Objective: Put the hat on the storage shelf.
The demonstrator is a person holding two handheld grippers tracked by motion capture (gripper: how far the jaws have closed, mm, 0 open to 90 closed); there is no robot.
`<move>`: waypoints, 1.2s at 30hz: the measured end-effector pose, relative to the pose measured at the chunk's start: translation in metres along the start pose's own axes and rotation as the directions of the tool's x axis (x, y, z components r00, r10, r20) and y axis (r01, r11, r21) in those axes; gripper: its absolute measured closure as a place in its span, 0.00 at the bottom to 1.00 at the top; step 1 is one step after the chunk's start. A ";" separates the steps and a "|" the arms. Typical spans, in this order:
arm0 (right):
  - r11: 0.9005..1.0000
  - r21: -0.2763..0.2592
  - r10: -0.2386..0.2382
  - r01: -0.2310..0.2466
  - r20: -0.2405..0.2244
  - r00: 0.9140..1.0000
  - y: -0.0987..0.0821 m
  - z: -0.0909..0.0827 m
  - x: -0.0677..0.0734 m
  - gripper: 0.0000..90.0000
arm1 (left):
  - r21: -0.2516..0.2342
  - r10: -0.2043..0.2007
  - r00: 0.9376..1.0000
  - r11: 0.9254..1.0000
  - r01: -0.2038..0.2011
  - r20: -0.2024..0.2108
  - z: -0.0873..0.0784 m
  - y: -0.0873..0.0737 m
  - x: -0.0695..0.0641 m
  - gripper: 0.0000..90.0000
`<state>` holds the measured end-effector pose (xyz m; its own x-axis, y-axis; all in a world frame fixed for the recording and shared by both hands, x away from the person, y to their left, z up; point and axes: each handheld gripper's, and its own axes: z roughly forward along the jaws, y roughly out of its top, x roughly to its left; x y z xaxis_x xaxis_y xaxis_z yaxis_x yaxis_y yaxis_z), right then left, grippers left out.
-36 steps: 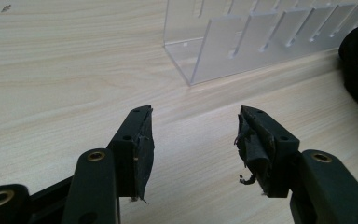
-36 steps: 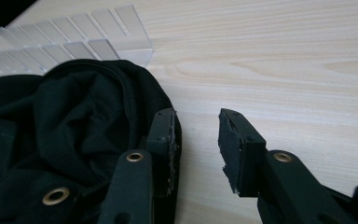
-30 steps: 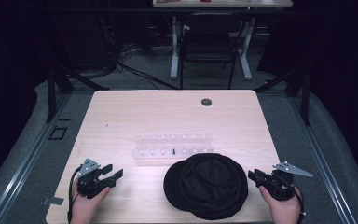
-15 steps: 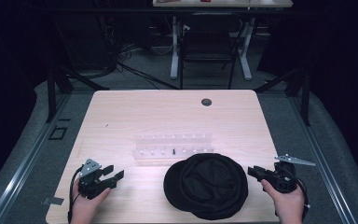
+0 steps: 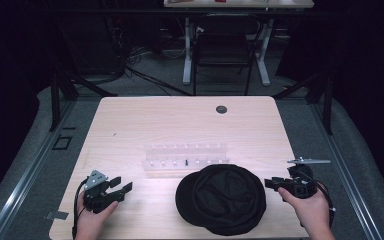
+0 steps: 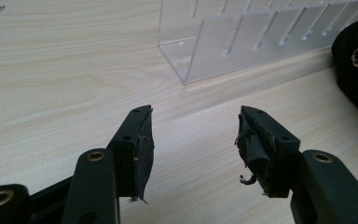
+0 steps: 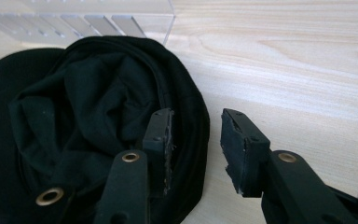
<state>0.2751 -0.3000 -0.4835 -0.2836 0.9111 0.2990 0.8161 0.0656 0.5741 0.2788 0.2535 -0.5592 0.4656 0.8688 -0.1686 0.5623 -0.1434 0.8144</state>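
Worktop (image 5: 145, 125): pale wood-grain top with rounded corners, a small dark round grommet (image 5: 221, 109) near its far edge at 12 o'clock. Clear acrylic rack (image 5: 186, 157): slotted dividers, lying mid-worktop, just beyond the hat at 12 o'clock of it; whether the two touch cannot be told. Black hat (image 5: 221, 198): soft cloth, crumpled crown up, brass eyelets on the rim seen in both gripper views, resting on the near half of the worktop at about 5 o'clock of centre. Left hand-held gripper (image 5: 120, 184): held in the person's left hand (image 5: 92, 220) at the worktop's 7 o'clock corner, jaws released and spread wide over bare wood, pointing toward the rack end and hat, well apart from both. Right hand-held gripper (image 5: 270, 183): held in the right hand (image 5: 307, 207) at 3 o'clock of the hat, jaws released; in the right gripper view one jaw sits over the hat's brim, the other over bare wood just beside it, with nothing pinched. Surroundings: grey floor (image 5: 360, 165) around the worktop, a dark chair (image 5: 222, 52) and white legs of a second table (image 5: 238, 3) beyond at 12 o'clock, cables on the floor (image 5: 135, 60) at 11 o'clock.
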 end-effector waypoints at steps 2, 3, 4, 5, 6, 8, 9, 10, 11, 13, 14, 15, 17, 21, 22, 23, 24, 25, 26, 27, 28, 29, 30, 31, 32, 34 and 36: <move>1.000 0.026 -0.010 0.009 0.007 1.000 0.003 0.001 0.003 0.71 | 0.017 0.003 1.000 1.000 -0.003 0.003 -0.001 0.000 0.000 0.51; 1.000 0.026 -0.010 0.009 0.007 1.000 0.003 0.001 0.003 0.71 | 0.017 0.003 1.000 1.000 -0.003 0.003 -0.001 0.000 0.000 0.51; 0.999 0.034 -0.008 0.008 0.009 1.000 0.004 0.001 0.004 0.71 | 0.008 0.002 1.000 1.000 -0.002 0.001 0.000 0.000 0.000 0.51; 0.999 0.051 -0.003 0.003 0.004 1.000 0.007 0.001 0.006 0.71 | 0.006 0.001 1.000 1.000 -0.001 0.000 0.001 0.000 -0.001 0.51; 0.998 0.060 0.002 -0.002 -0.001 1.000 0.009 0.001 0.006 0.72 | 0.006 0.001 1.000 1.000 -0.001 0.000 0.001 0.000 -0.001 0.51; 0.997 0.072 0.015 -0.014 -0.006 1.000 0.012 0.000 0.006 0.73 | 0.004 0.002 1.000 1.000 -0.002 0.002 0.001 0.000 -0.001 0.51; 0.997 0.072 0.015 -0.014 -0.006 1.000 0.012 0.000 0.006 0.73 | 0.004 0.002 1.000 1.000 -0.002 0.002 0.001 0.000 -0.001 0.51; 0.997 0.078 0.019 -0.018 -0.007 1.000 0.013 0.000 0.006 0.73 | 0.004 0.003 1.000 1.000 -0.003 0.001 0.001 0.000 -0.001 0.51; 0.996 0.083 0.025 -0.024 -0.010 1.000 0.015 0.000 0.006 0.74 | 0.004 0.003 1.000 1.000 -0.003 0.001 0.001 0.000 -0.001 0.51; 0.995 0.094 0.039 -0.038 -0.004 0.999 0.018 0.000 0.005 0.76 | 0.005 0.002 1.000 1.000 -0.002 0.002 0.001 0.000 -0.002 0.51; 0.994 0.099 0.038 -0.037 -0.006 0.999 0.019 0.001 0.004 0.76 | 0.003 0.003 1.000 1.000 -0.003 0.000 0.001 0.000 -0.002 0.51; 0.993 0.108 0.043 -0.043 -0.001 0.999 0.020 0.002 0.004 0.77 | 0.003 0.003 1.000 1.000 -0.003 0.001 0.001 0.000 -0.002 0.51; 0.990 0.134 0.053 -0.054 0.008 0.999 0.022 0.003 0.005 0.78 | 0.004 0.003 1.000 1.000 -0.003 0.000 0.001 0.000 -0.002 0.51; 0.982 0.171 0.080 -0.079 0.000 0.997 0.026 0.007 0.005 0.80 | 0.003 0.003 1.000 1.000 -0.003 0.000 0.002 -0.001 -0.002 0.51; 0.980 0.178 0.086 -0.085 -0.002 0.996 0.026 0.008 0.005 0.81 | 0.004 0.003 1.000 1.000 -0.003 0.000 0.002 0.000 -0.002 0.51; 0.978 0.190 0.086 -0.084 -0.002 0.996 0.027 0.009 0.005 0.82 | 0.004 0.004 1.000 1.000 -0.004 -0.001 0.002 0.000 -0.002 0.51; 0.976 0.203 0.081 -0.079 -0.003 0.997 0.027 0.010 0.005 0.82 | 0.003 0.004 1.000 1.000 -0.004 0.000 0.002 0.000 -0.002 0.51; 0.973 0.210 0.092 -0.090 0.001 0.996 0.027 0.012 0.006 0.82 | 0.003 0.004 1.000 1.000 -0.004 -0.001 0.002 0.000 -0.002 0.51; 0.971 0.219 0.094 -0.092 0.001 0.996 0.027 0.013 0.005 0.82 | 0.002 0.004 1.000 1.000 -0.004 -0.001 0.002 0.000 -0.002 0.51; 0.967 0.237 0.091 -0.090 0.004 0.996 0.027 0.014 0.005 0.82 | 0.003 0.004 1.000 1.000 -0.004 -0.001 0.002 0.000 -0.002 0.51; 0.967 0.233 0.100 -0.101 0.017 0.995 0.026 0.016 0.005 0.82 | 0.003 0.004 1.000 1.000 -0.004 -0.001 0.002 0.000 -0.002 0.51; 0.964 0.246 0.095 -0.097 0.020 0.995 0.026 0.017 0.004 0.81 | 0.005 0.004 1.000 1.000 -0.004 -0.001 0.002 0.000 -0.002 0.51; 0.963 0.248 0.102 -0.104 0.024 0.995 0.025 0.018 0.004 0.81 | 0.005 0.004 1.000 1.000 -0.004 -0.001 0.002 -0.001 -0.002 0.51; 0.963 0.242 0.114 -0.118 0.031 0.993 0.024 0.020 0.004 0.81 | 0.008 0.005 1.000 1.000 -0.005 0.001 0.002 -0.001 -0.002 0.51; 0.960 0.259 0.108 -0.111 0.027 0.994 0.024 0.021 0.002 0.81 | 0.008 0.006 1.000 1.000 -0.006 0.001 0.002 -0.001 -0.002 0.51; 0.954 0.274 0.114 -0.118 0.031 0.993 0.022 0.024 0.000 0.81 | 0.008 0.005 1.000 1.000 -0.005 0.001 0.002 -0.001 -0.002 0.51; 0.949 0.286 0.127 -0.130 0.030 0.991 0.019 0.027 -0.002 0.81 | 0.009 0.006 1.000 1.000 -0.006 0.000 0.002 -0.001 -0.002 0.51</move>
<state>0.3048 -0.2894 -0.4931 -0.1626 0.9237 0.3468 0.9556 0.0599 0.2885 0.2792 0.2507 -0.5606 0.4692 0.8677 -0.1641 0.5655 -0.1525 0.8105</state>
